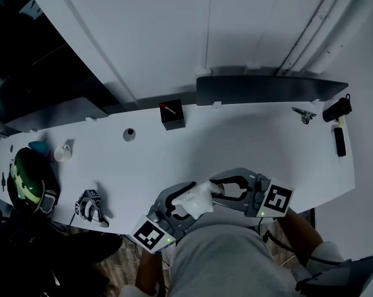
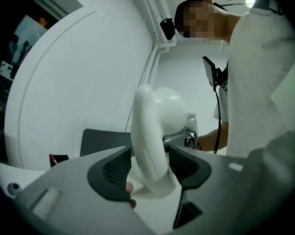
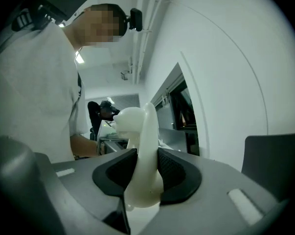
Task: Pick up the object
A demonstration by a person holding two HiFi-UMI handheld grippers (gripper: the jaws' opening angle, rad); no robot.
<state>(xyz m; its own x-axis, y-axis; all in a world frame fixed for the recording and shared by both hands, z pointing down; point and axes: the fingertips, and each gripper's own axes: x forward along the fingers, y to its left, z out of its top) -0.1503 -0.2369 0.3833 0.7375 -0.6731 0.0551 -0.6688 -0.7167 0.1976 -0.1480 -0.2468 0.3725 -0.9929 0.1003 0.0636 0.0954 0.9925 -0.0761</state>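
white object tight in right gripper jaws, loose between wide left gripper jaws

light: dim, cool | head view: dark corners | gripper views: fisheye warp, soft foreground

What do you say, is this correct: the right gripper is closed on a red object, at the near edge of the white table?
Not quite: the object is white, not red. The right gripper view shows it, a smooth white piece pinched in the right gripper. The rest stands: it is held at the near edge of the white table.
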